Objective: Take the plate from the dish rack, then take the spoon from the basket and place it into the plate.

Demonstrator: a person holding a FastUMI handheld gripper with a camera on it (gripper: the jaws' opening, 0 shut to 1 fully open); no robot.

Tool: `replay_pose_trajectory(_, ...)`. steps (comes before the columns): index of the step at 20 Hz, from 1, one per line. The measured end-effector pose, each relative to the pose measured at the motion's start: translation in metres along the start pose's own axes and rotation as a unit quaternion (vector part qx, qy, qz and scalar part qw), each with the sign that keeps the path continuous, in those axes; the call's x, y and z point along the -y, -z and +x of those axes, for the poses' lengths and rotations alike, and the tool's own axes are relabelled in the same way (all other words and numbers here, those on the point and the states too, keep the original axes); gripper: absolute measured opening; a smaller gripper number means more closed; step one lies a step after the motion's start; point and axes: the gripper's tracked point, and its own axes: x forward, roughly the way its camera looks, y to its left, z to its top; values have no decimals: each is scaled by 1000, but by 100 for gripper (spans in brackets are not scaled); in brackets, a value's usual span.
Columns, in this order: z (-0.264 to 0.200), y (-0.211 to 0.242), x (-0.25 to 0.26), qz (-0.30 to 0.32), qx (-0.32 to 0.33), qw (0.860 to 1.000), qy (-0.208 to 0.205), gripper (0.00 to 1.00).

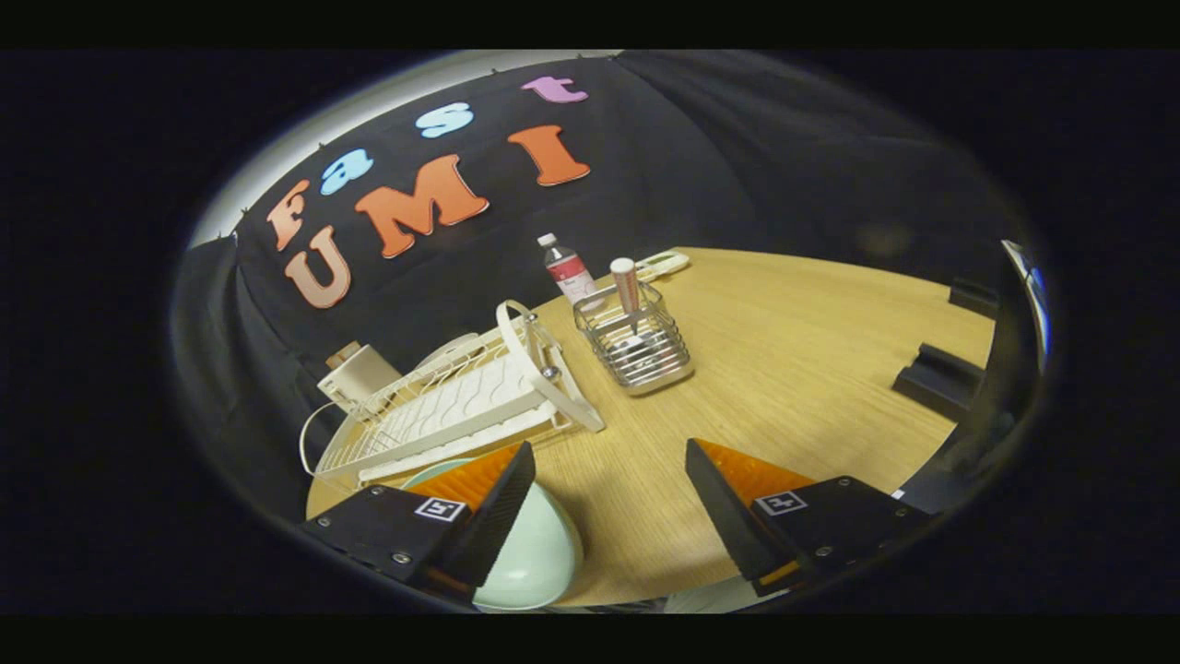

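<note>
A: Which step are we on?

B: The plate (pixel 535 553) looks already out of the dish rack (pixel 461 406); it lies on the wooden surface (pixel 784 369) near its close edge, just beside the rack and partly under one finger of the tool (pixel 608 498). So I'd judge the spoon is next.

A: And the tool itself?

B: Spread wide, nothing between the fingers, only bare surface in the gap.

A: Where's the spoon?

B: Standing in the wire basket (pixel 636 350), beyond the fingers and further in on the surface, just beside the rack's upright end. The spoon (pixel 628 295) leans handle-up, its top well above the rim. I can't make out anything else in the basket.

A: Anything left in the rack?

B: It looks empty, though its far side is hard to read.

A: So the next move?

B: Carry the tool forward over the basket, close on the handle above the rim, lift straight up so it clears the wires, then bring it back to the plate.
</note>
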Motion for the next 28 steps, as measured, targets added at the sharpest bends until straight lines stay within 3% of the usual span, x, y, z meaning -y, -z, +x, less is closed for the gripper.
replay_pose_trajectory(5,0,-53,-7,-59,70,996,-15,99)
replay_pose_trajectory(13,27,-94,14,-122,119,985,16,97)
replay_pose_trajectory(19,47,-111,5,-138,146,980,1,74)
replay_pose_trajectory(21,53,-110,5,-141,146,979,9,55)
replay_pose_trajectory(22,51,-112,9,-143,152,978,17,36)
replay_pose_trajectory(24,50,-113,7,-142,160,977,18,12)
replay_pose_trajectory(28,39,-122,3,-152,177,972,19,7)
